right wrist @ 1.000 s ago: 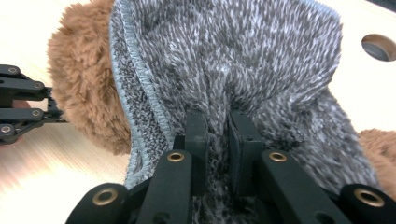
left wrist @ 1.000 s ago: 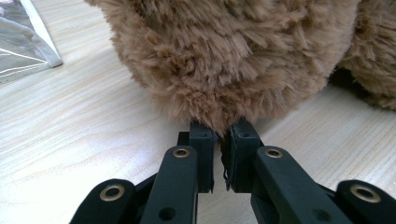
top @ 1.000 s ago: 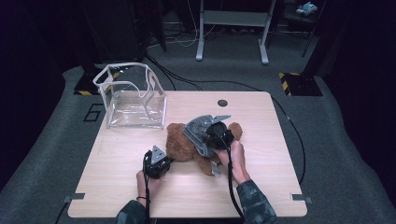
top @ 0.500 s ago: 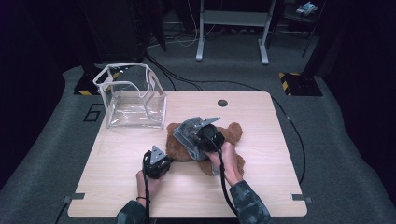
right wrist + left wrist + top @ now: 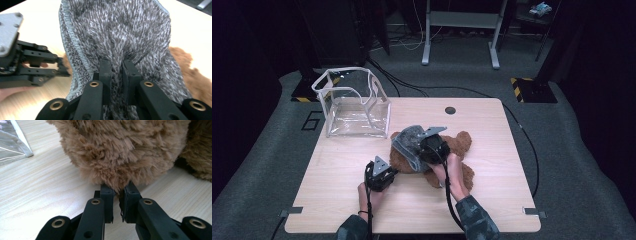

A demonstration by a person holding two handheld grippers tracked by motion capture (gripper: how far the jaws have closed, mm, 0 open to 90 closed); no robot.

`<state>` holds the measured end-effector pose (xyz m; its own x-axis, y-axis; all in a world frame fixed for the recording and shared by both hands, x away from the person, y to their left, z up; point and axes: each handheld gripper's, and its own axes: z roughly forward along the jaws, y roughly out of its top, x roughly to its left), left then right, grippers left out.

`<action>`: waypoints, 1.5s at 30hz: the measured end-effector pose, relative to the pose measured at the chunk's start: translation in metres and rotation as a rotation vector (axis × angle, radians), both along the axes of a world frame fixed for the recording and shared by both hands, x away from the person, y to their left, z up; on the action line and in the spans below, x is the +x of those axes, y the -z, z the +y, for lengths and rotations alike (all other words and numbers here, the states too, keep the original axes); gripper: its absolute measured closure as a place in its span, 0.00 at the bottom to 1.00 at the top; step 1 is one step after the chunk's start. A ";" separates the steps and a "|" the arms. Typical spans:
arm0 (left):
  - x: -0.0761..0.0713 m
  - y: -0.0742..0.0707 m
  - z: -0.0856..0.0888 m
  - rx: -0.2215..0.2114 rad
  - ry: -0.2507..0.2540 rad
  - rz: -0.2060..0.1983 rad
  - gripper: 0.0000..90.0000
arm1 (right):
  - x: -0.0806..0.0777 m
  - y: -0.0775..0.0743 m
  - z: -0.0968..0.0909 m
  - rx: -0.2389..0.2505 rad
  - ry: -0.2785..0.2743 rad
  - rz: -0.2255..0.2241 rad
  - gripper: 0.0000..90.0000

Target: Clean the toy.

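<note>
High view first: a wooden table carries a clear plastic box at its far left corner, standing upright with its top open. Just right of the box and toward the middle of the table lies a brown teddy bear, stretched across the board. Over the bear's left end sits a grey knitted hat, partly pulled onto it.

Behind the hat, the right gripper is clamped on the grey knit; in the right gripper view the jaws stand close together with a bunched fold of the hat pinched between them, and the left gripper shows at the side, just beside the hat's hem.

Nearer the person, the left gripper is at the bear's near edge. In the left gripper view its jaws are nearly together, nipping a tuft of the bear's fur low above the tabletop, with a corner of the box at upper left.
</note>
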<state>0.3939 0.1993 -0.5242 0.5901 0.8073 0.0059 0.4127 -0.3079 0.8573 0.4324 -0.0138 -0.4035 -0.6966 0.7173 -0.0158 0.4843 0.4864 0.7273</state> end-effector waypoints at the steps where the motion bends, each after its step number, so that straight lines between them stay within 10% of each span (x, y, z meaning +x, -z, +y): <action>1: 0.000 0.000 0.000 -0.002 -0.001 0.006 0.91 | 0.000 0.002 0.005 0.000 0.000 0.016 0.89; 45: 0.000 0.000 0.001 -0.002 0.000 -0.002 0.92 | -0.017 0.030 0.016 0.009 -0.062 0.071 0.89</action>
<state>0.3936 0.2001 -0.5240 0.5898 0.8075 0.0052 0.4111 -0.3058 0.8587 0.4153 0.0021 -0.4335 -0.7390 0.6724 0.0412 0.5038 0.5110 0.6964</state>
